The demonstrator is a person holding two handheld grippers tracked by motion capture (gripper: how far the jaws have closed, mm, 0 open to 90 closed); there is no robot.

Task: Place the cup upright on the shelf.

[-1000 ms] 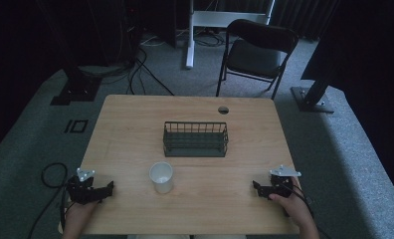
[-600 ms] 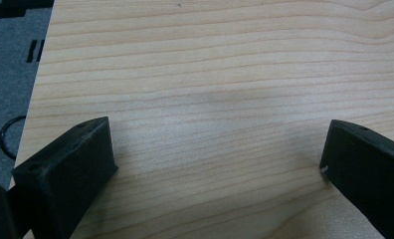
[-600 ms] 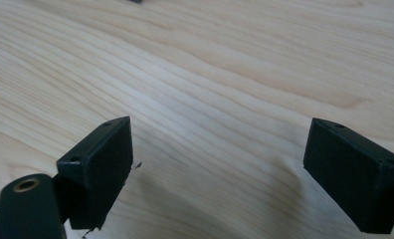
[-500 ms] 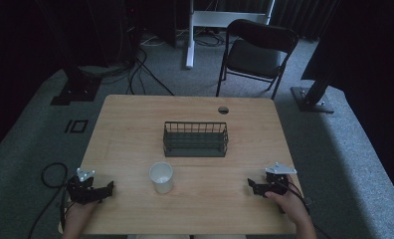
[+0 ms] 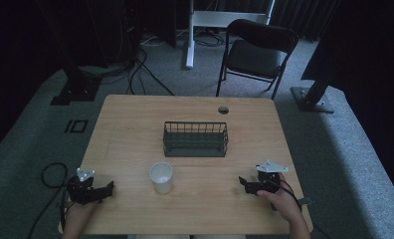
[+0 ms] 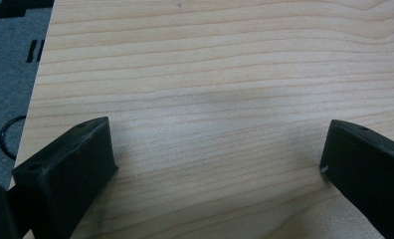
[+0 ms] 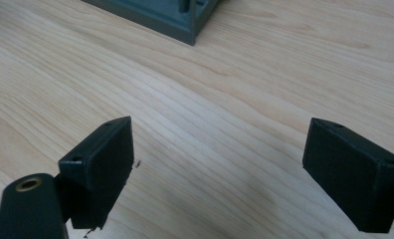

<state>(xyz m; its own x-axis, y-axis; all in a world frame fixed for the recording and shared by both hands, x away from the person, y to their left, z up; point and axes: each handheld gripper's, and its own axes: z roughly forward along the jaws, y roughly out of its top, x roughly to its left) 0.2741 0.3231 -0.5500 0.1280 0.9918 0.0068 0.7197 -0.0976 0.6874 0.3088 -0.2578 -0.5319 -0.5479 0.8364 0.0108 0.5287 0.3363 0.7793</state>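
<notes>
A white paper cup [image 5: 161, 177] stands upright on the wooden table [image 5: 135, 124], in front of a dark wire basket [image 5: 195, 139] at the table's middle. My left gripper [image 5: 110, 187] rests near the front left corner, jaws wide apart over bare wood [image 6: 210, 144], nothing between them. My right gripper [image 5: 242, 181] is held near the front right, also open and empty, pointing left toward the cup. In the right gripper view a corner of the basket [image 7: 175, 20] shows ahead of the right gripper [image 7: 217, 164].
A round cable hole [image 5: 223, 110] sits near the table's far edge. A black folding chair [image 5: 257, 52] stands beyond the table. Cables [image 5: 48, 172] lie on the grey carpet at left. A stand base [image 5: 312, 99] is at the right.
My right gripper has shifted left and slightly forward over the table. The left gripper, cup and basket have stayed put.
</notes>
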